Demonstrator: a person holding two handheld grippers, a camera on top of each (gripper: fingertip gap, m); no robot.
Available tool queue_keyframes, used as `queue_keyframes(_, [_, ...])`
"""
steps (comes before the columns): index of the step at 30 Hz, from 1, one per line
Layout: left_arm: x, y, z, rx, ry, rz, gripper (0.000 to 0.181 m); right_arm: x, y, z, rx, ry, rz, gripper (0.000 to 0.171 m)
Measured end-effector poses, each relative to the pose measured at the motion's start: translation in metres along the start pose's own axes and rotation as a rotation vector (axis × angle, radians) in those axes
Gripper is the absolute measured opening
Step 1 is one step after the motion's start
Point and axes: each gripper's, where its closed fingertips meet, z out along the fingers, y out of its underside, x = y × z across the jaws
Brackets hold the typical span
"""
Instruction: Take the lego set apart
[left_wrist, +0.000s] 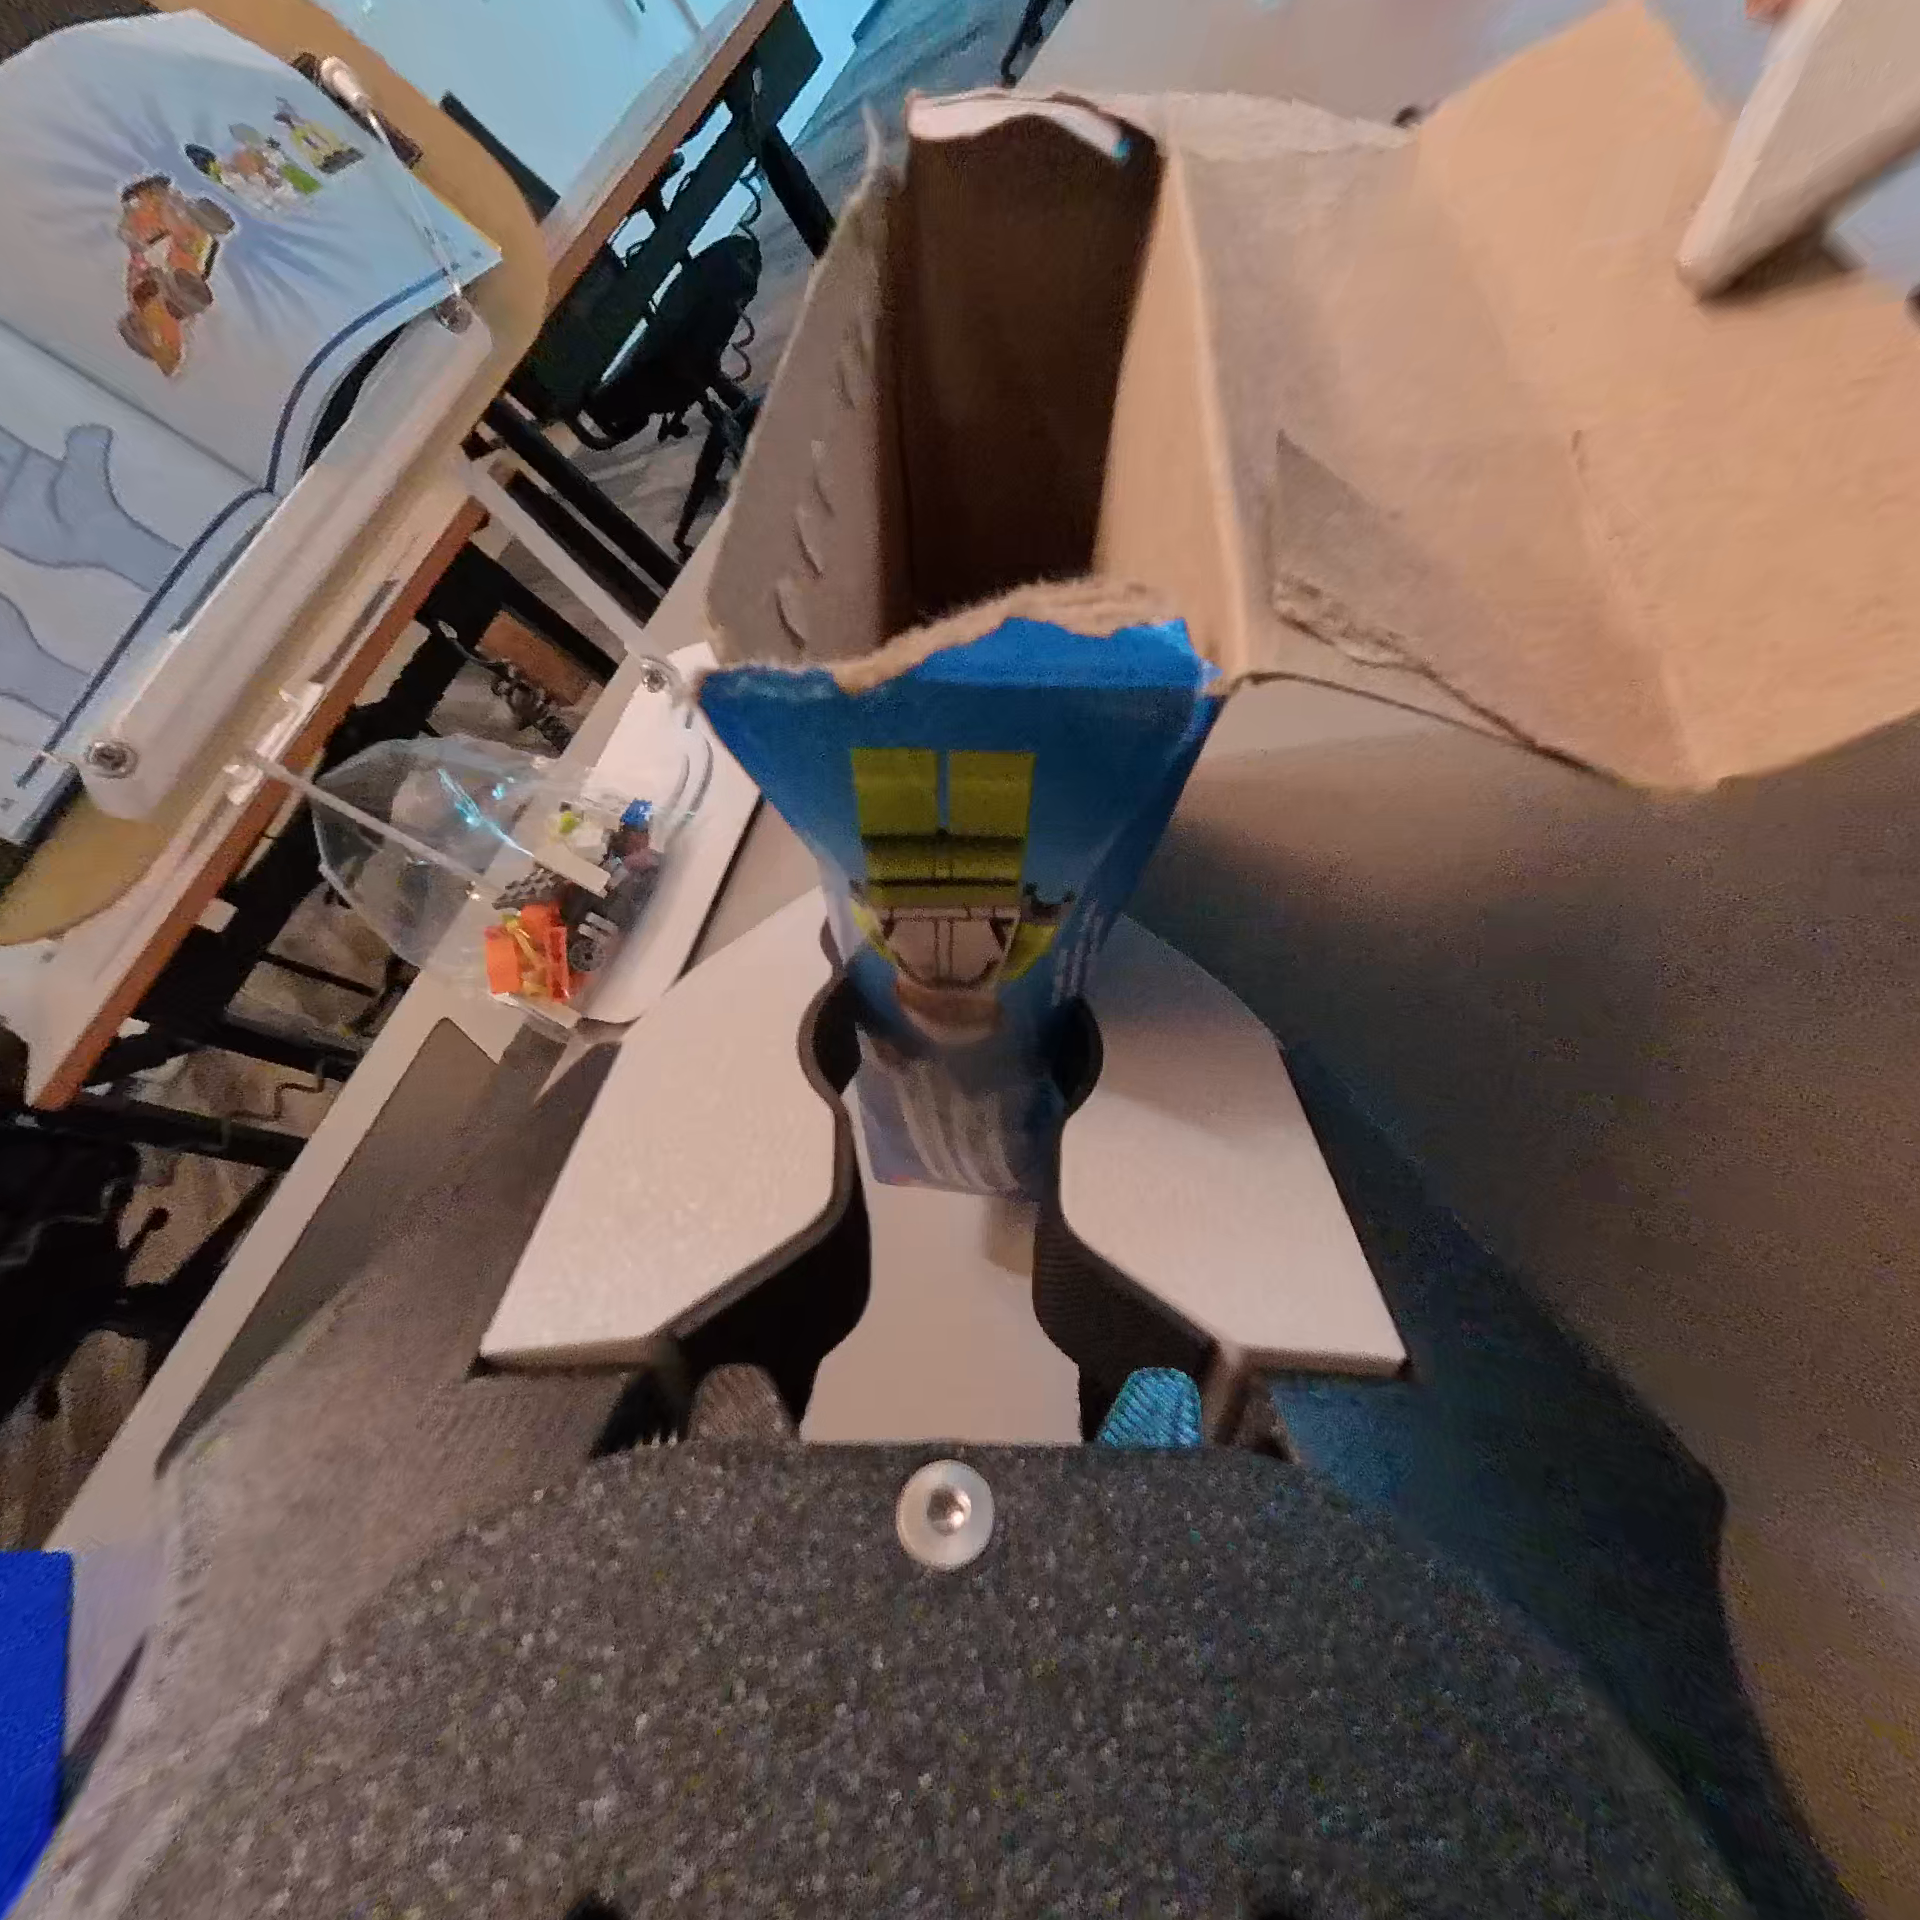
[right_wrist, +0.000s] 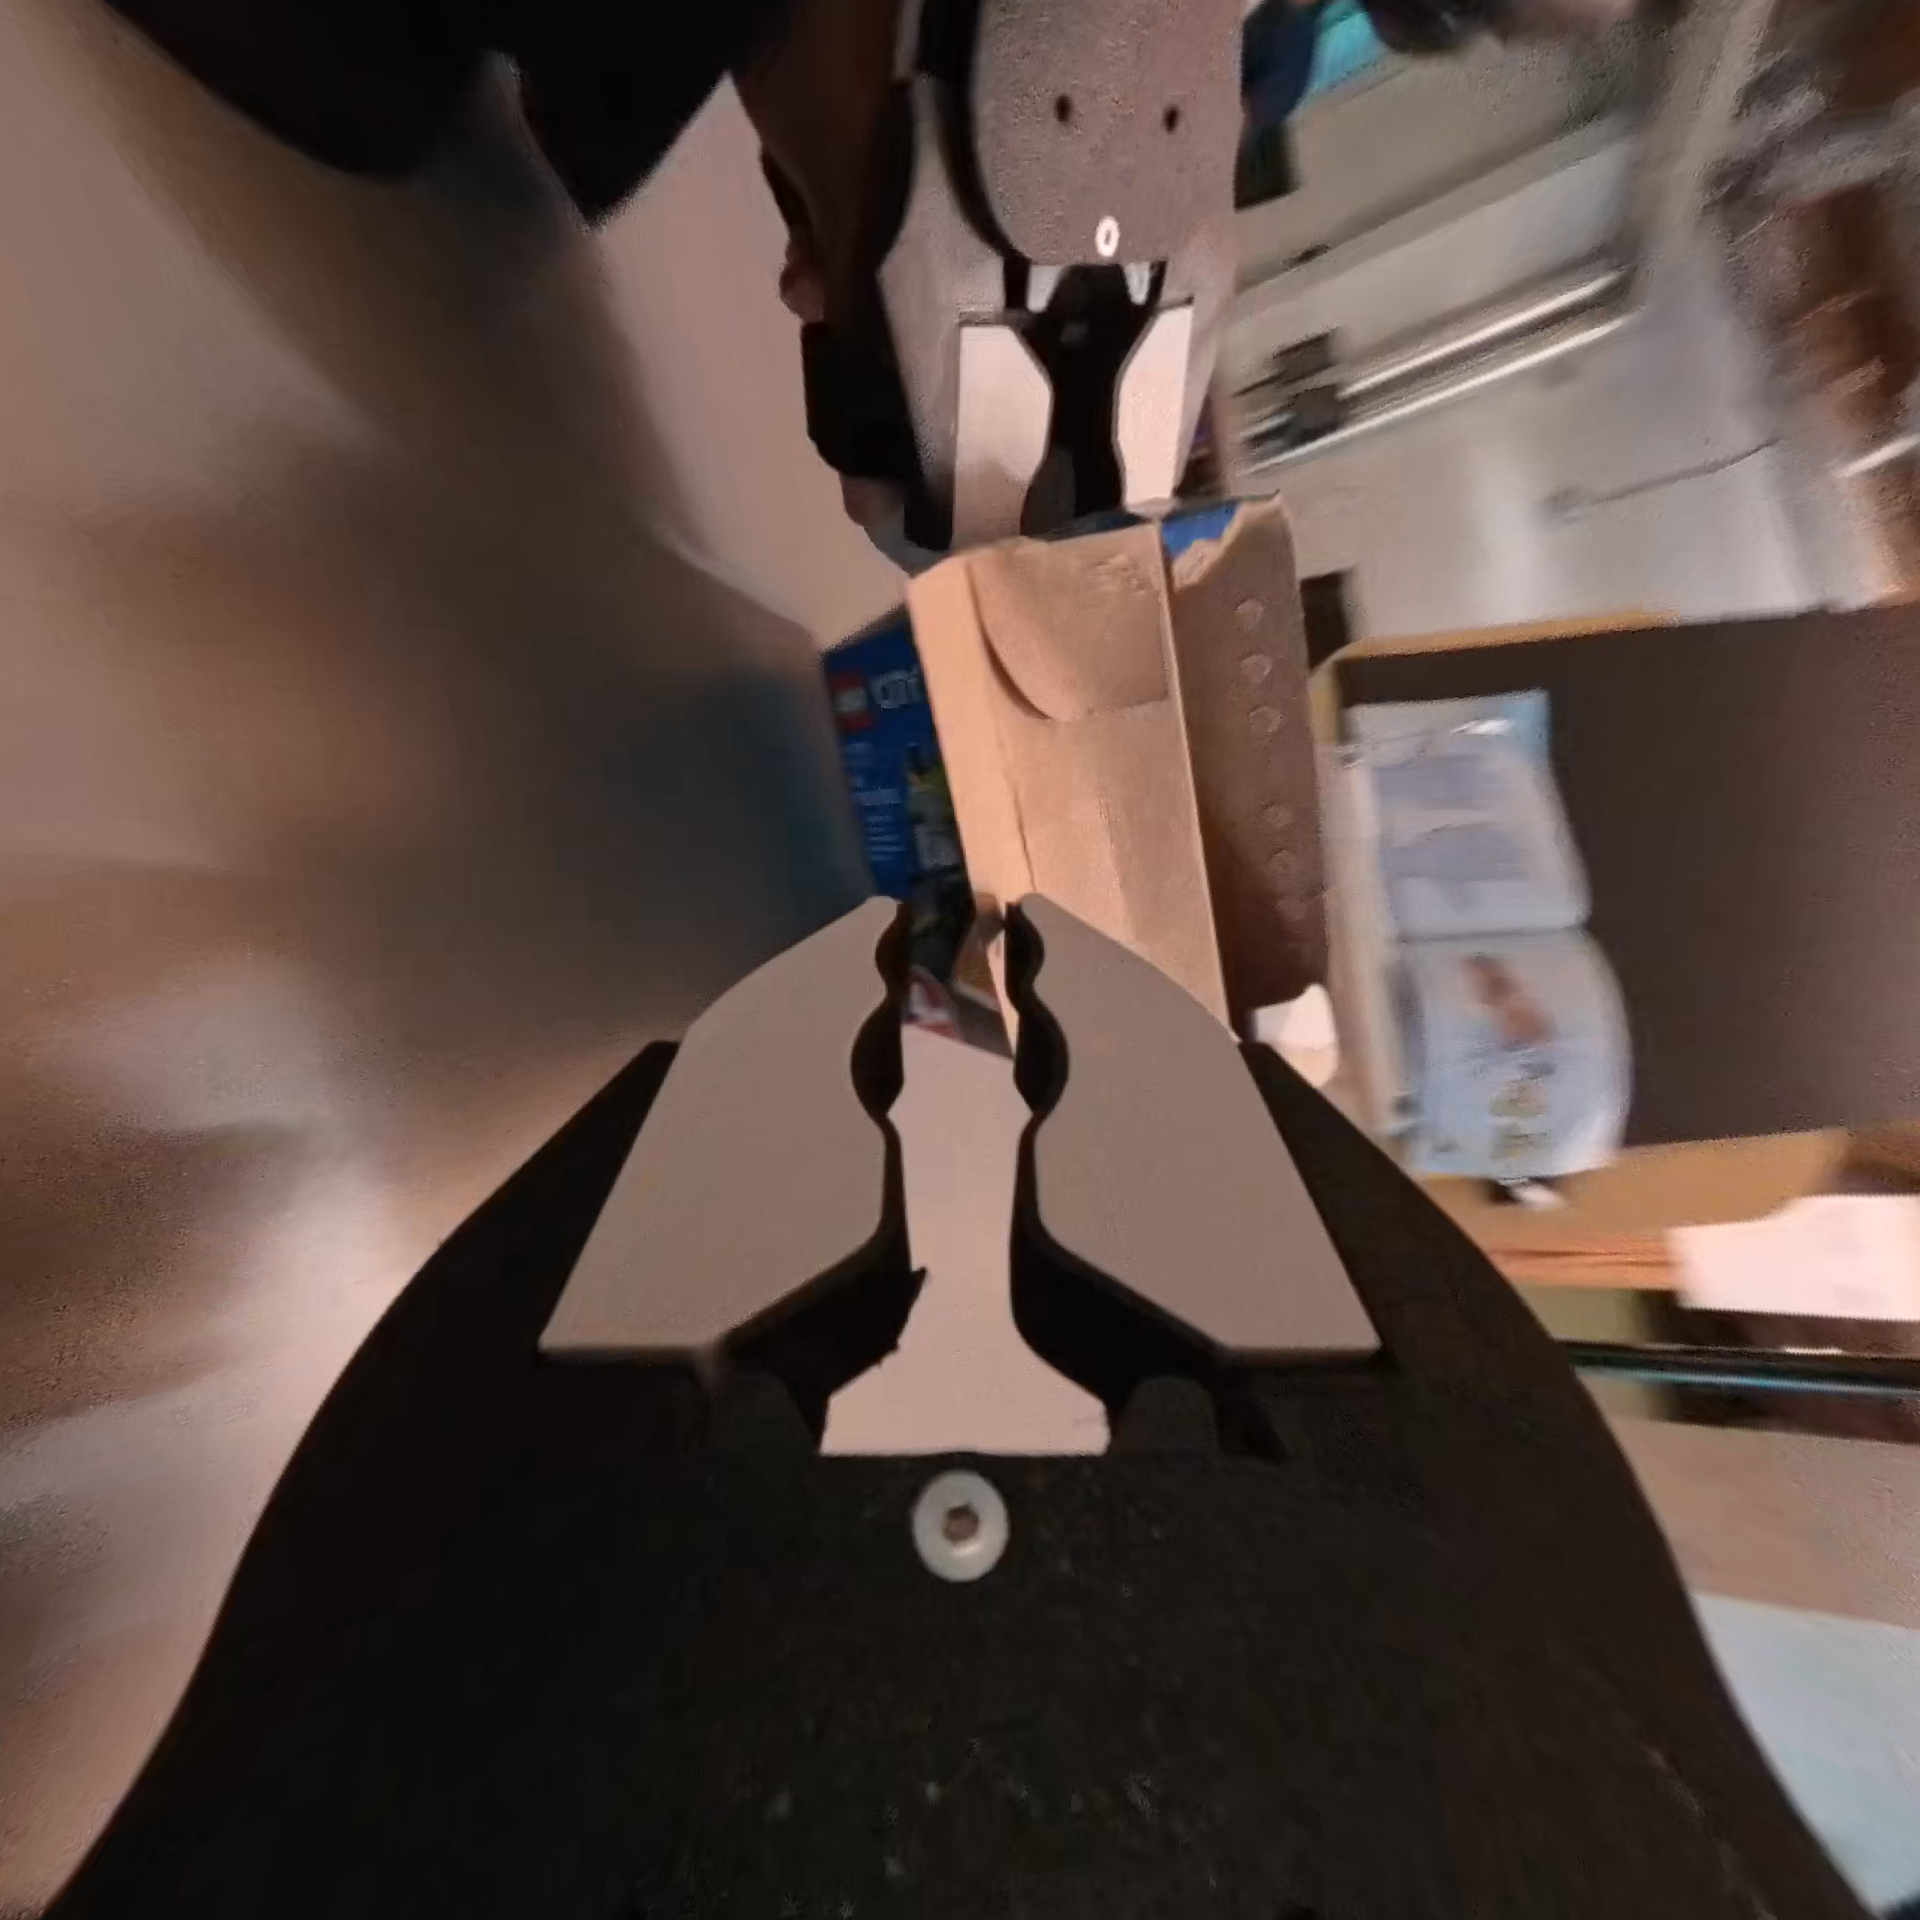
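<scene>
I see a blue printed cardboard lego box (left_wrist: 961, 831) with torn brown flaps, held up in the air between both tools; its open end gapes toward my left camera and the inside looks bare brown card as far as I can see. Off to the left, a clear plastic bowl (left_wrist: 457, 821) on the white table (left_wrist: 727, 894) holds loose orange, black and blue lego pieces (left_wrist: 540, 935). My left gripper (left_wrist: 951, 1039) is clamped on the box's blue end flap, fingers pinching it. My right gripper (right_wrist: 956, 935) reaches the opposite end, its tips at the blue printed edge; they sit close together, but I cannot tell whether they grip. Only the right view shows the left gripper (right_wrist: 1075, 457) from the front, pointing down onto the box (right_wrist: 1091, 748); only the left view shows the bowl.
</scene>
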Motion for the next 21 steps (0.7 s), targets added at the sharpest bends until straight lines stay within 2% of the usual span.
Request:
queue_keyframes(4, [0.004, -0.002, 0.001, 0.007, -0.007, 0.065, 0.036, 0.003, -0.007, -0.016, 0.003, -0.315, 0.234, 0.017])
queue_keyframes(6, [0.006, -0.003, 0.002, 0.007, -0.010, 0.090, 0.035, 0.013, -0.025, -0.031, 0.099, -0.473, 0.386, 0.017])
queue_keyframes(9, [0.009, -0.004, 0.003, 0.013, -0.009, 0.120, 0.036, 0.039, -0.043, -0.049, 0.193, -0.672, 0.601, 0.028])
queue_keyframes(13, [0.012, -0.006, 0.003, 0.014, -0.021, 0.189, 0.036, 0.121, -0.051, -0.044, 0.356, -0.545, 0.927, 0.027])
queue_keyframes(15, [0.013, -0.007, 0.003, 0.013, -0.025, 0.203, 0.036, 0.148, -0.030, -0.027, 0.283, -0.451, 1.096, 0.024])
queue_keyframes(16, [0.013, -0.007, 0.003, 0.011, -0.025, 0.203, 0.036, 0.147, -0.021, -0.019, 0.232, -0.443, 1.118, 0.023])
queue_keyframes(18, [0.012, -0.007, 0.003, 0.007, -0.025, 0.197, 0.035, 0.117, -0.012, -0.007, 0.125, -0.501, 1.057, 0.020])
queue_keyframes(21, [0.010, -0.006, 0.002, -0.004, -0.017, 0.147, 0.035, 0.053, 0.012, 0.002, -0.118, -0.488, 0.789, 0.030])
